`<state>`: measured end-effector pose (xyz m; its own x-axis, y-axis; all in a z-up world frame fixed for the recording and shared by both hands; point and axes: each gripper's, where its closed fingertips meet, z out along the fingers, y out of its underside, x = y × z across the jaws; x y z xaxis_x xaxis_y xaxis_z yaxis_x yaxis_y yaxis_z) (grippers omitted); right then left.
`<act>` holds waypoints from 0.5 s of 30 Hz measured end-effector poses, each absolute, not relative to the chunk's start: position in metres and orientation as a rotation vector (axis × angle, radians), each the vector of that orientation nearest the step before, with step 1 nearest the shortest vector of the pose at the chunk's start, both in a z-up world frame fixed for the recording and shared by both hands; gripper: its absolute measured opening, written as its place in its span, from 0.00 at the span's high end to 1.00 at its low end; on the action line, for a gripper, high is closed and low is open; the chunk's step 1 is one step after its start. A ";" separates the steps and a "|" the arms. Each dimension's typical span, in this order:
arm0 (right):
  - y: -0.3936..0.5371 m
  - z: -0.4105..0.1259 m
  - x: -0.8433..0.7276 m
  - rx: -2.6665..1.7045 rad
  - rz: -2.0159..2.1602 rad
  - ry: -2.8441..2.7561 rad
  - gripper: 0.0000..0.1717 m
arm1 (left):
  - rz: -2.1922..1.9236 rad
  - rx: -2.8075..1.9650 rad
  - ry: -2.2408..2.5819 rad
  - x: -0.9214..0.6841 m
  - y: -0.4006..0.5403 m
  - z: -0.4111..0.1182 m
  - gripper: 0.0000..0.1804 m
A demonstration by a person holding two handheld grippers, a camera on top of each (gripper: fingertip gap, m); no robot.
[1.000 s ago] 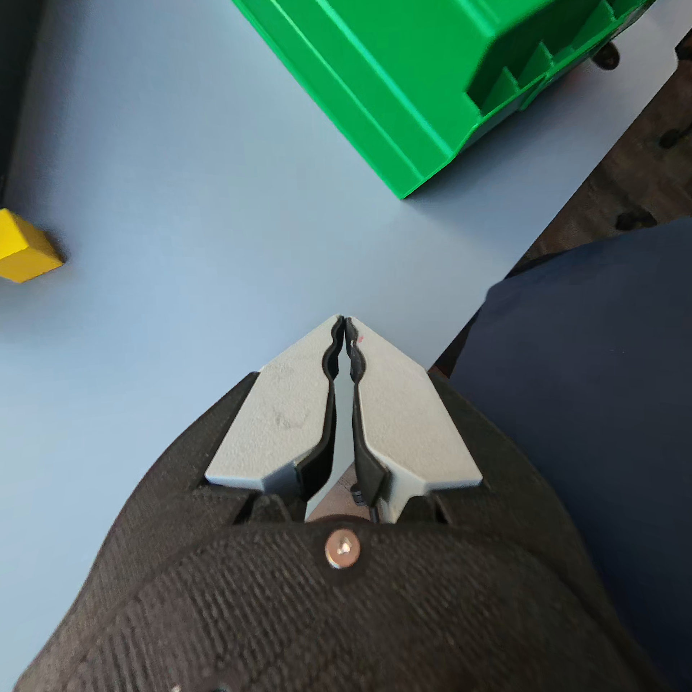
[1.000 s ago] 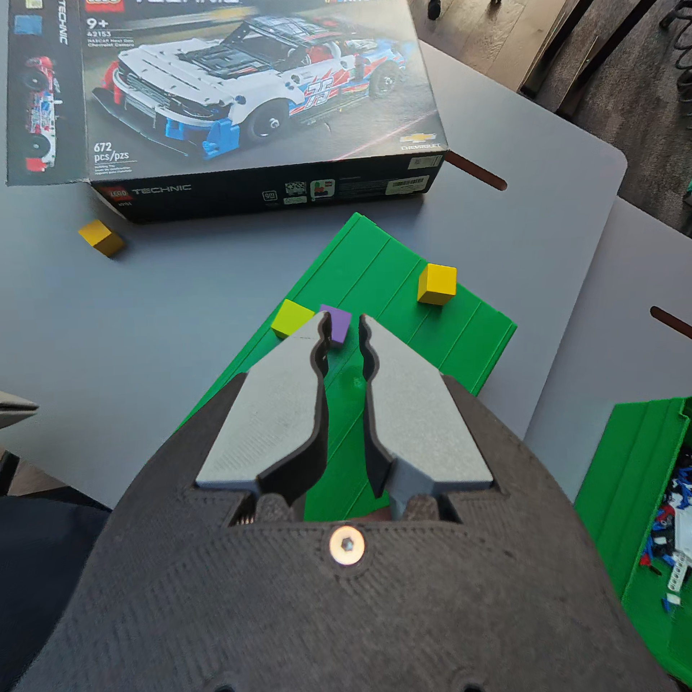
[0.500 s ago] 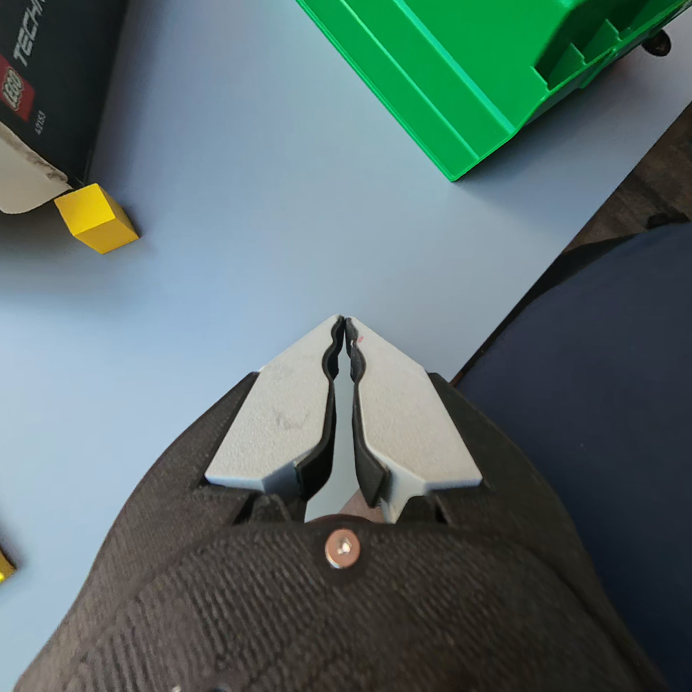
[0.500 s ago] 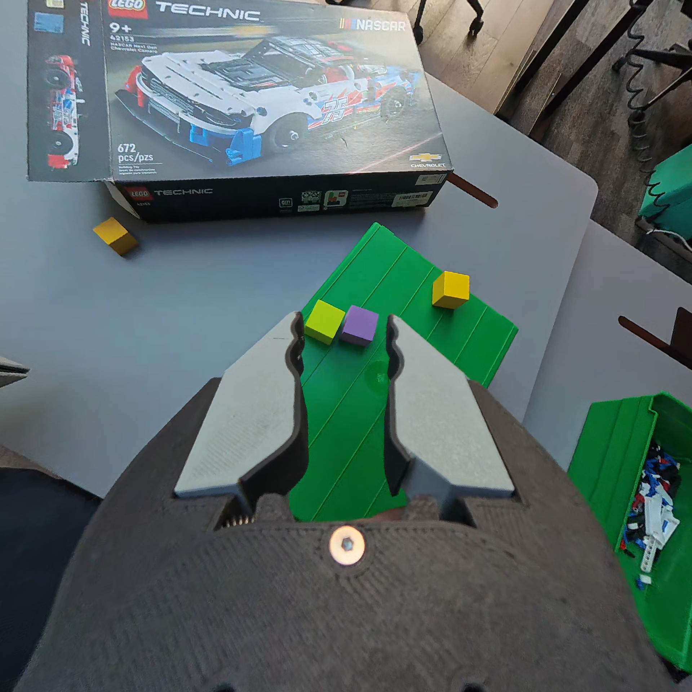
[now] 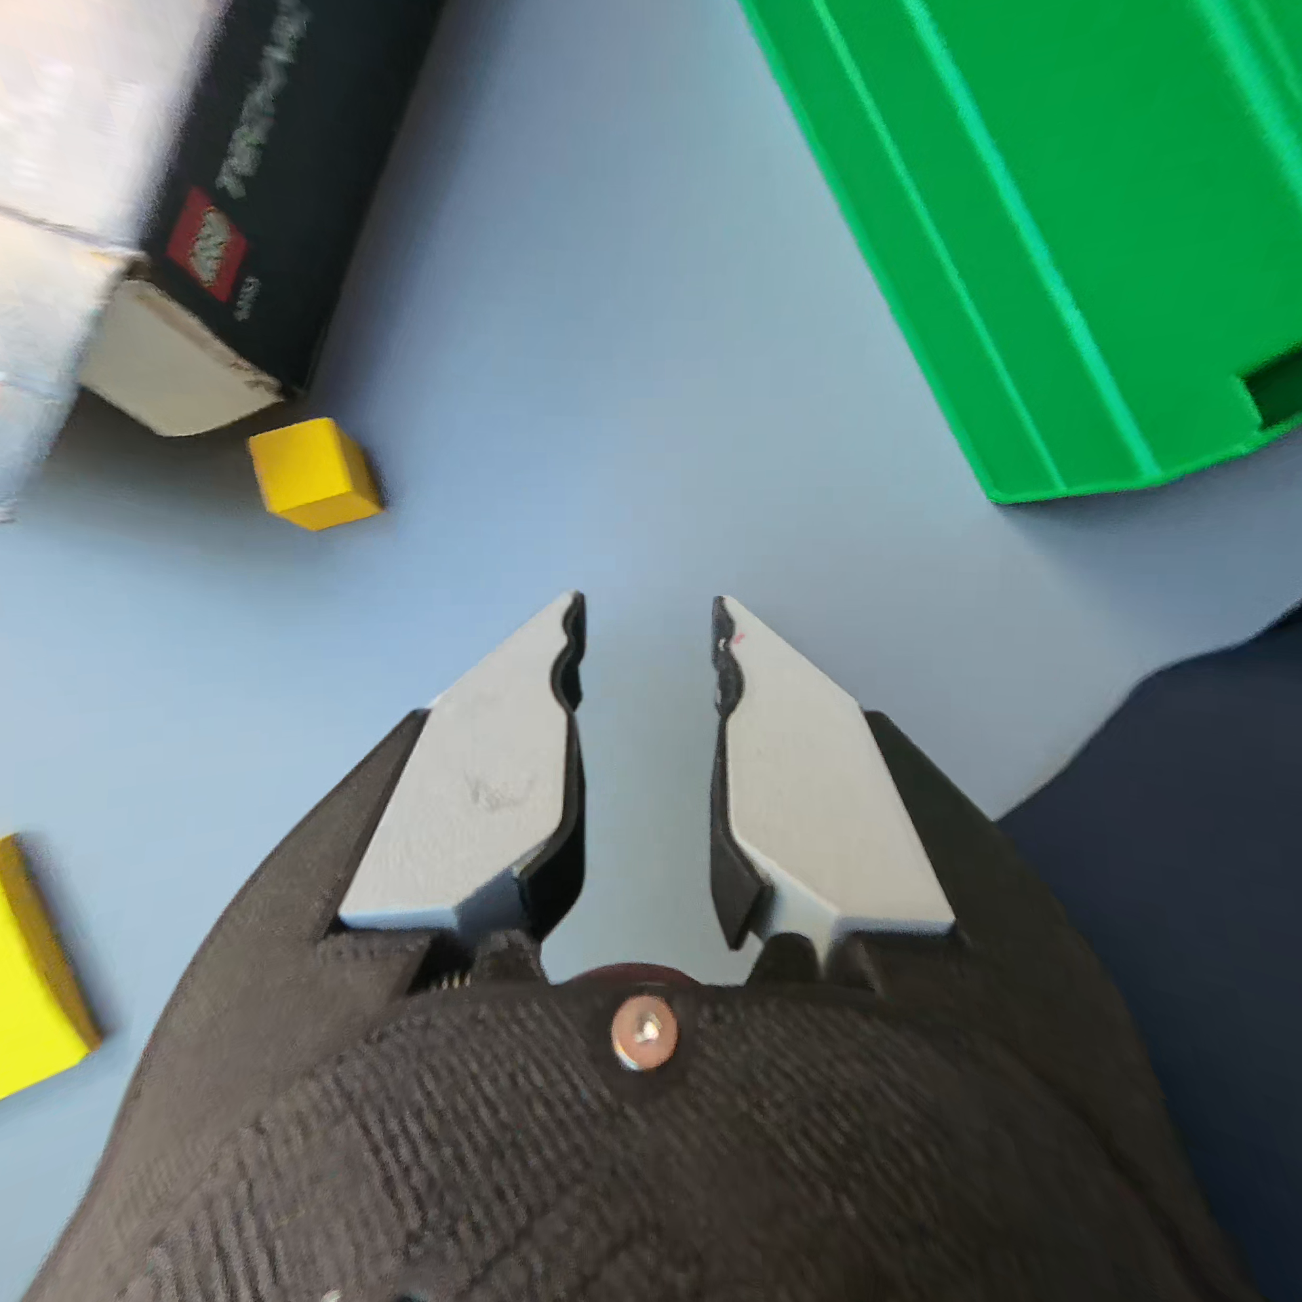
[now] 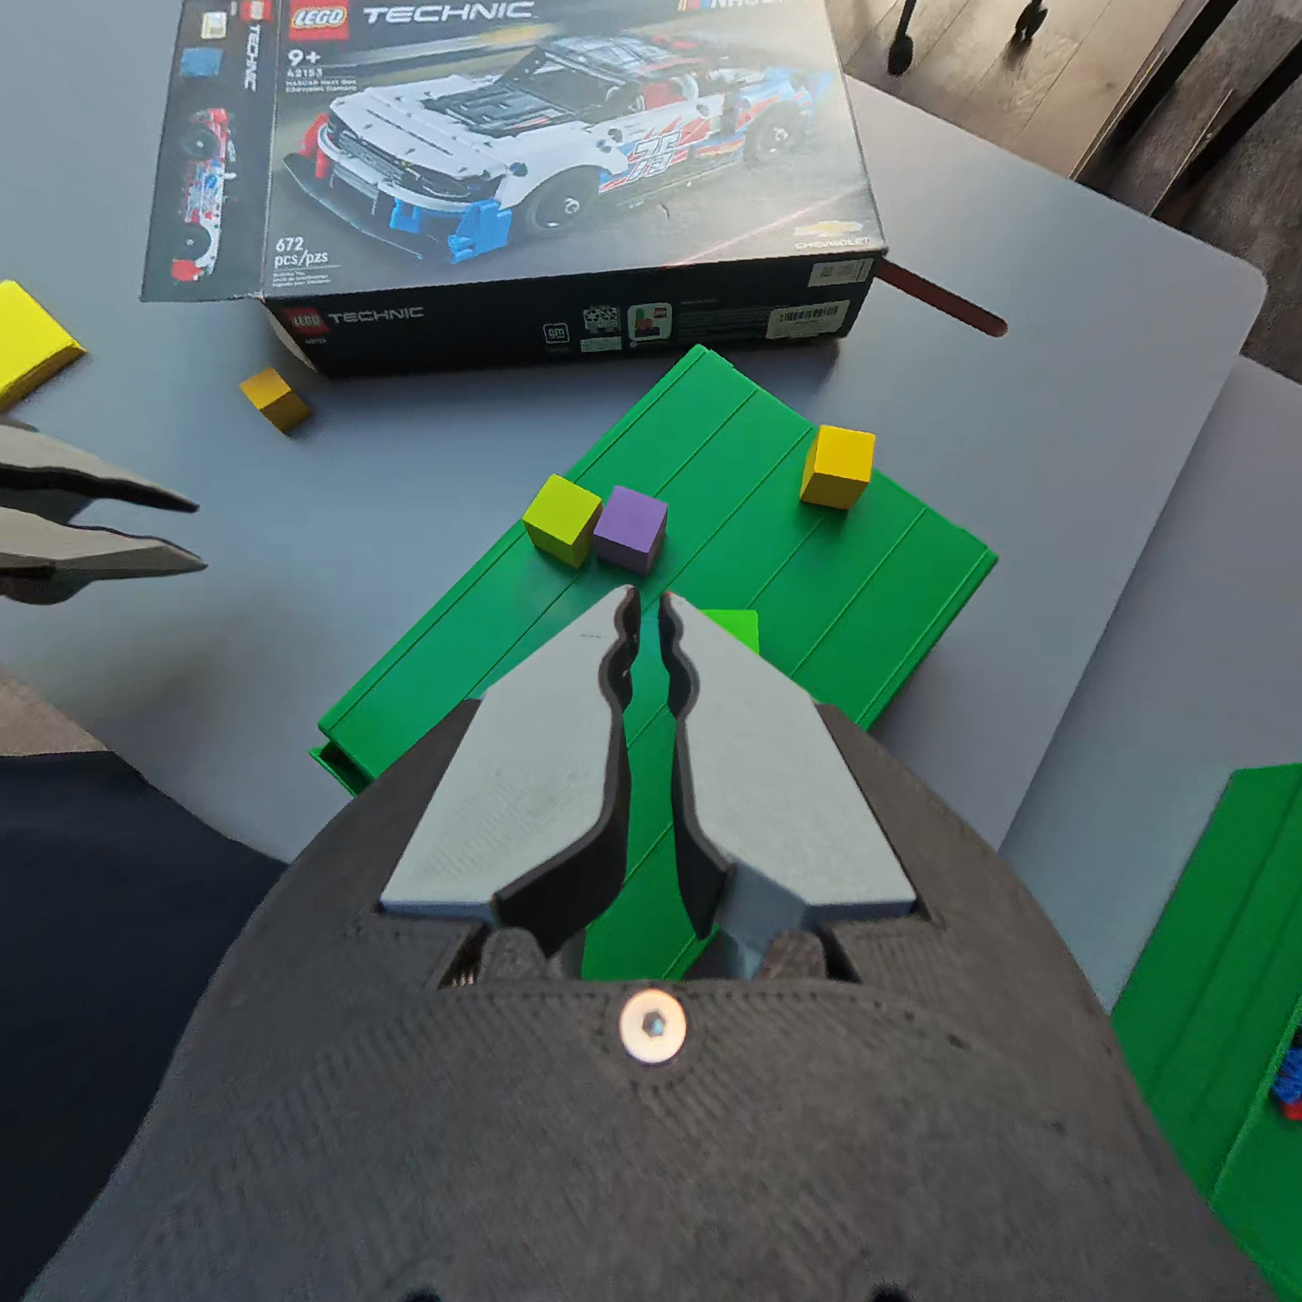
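My left gripper [image 5: 647, 606] is open and empty above the blue-grey table [image 5: 634, 352]. A yellow cube [image 5: 313, 472] lies ahead to its left, beside the corner of a dark toy box [image 5: 268, 176]. My right gripper [image 6: 647, 602] is all but shut, with only a thin slit between the pads and nothing in it. It hovers over a flat green plastic surface [image 6: 881, 599]. A purple cube [image 6: 629, 528] and a lime cube [image 6: 560, 518] stand side by side just ahead of its tips. A bright green cube [image 6: 736, 627] is partly hidden behind its right finger.
A yellow cube [image 6: 837, 465] stands farther back on the green surface. The left gripper [image 6: 190, 532] shows at the left edge of the right wrist view. A flat yellow piece [image 6: 28, 338] lies far left. A green bin [image 6: 1212, 986] of small parts sits at right. The tips of one gripper are about 30 centimeters away from the tips of the other. The purple cube [image 6: 629, 528] is closer to my right gripper, around 8 centimeters from its tips; the left tips are 25 centimeters off.
My left gripper opened and moved towards the yellow cube and the box. My right gripper opened wide, drew back from the purple cube left on the green surface, then closed on air.
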<state>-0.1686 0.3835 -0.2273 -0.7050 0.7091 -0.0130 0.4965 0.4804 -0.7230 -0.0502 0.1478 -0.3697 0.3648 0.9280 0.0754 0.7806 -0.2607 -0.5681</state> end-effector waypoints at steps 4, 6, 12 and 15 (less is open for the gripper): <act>0.398 -0.229 -0.159 -1.077 1.088 -2.423 1.00 | 0.469 -2.083 -1.616 -0.066 0.101 -0.369 0.74; 0.402 -0.233 -0.153 -1.108 1.075 -2.421 1.00 | 0.468 -2.071 -1.680 -0.071 0.082 -0.375 0.74; 0.407 -0.235 -0.135 -1.195 1.069 -2.407 0.97 | 0.460 -2.027 -1.749 -0.099 0.061 -0.388 0.73; 0.409 -0.232 -0.129 -1.191 1.050 -2.406 0.97 | 0.478 -2.046 -1.758 -0.117 0.060 -0.397 0.72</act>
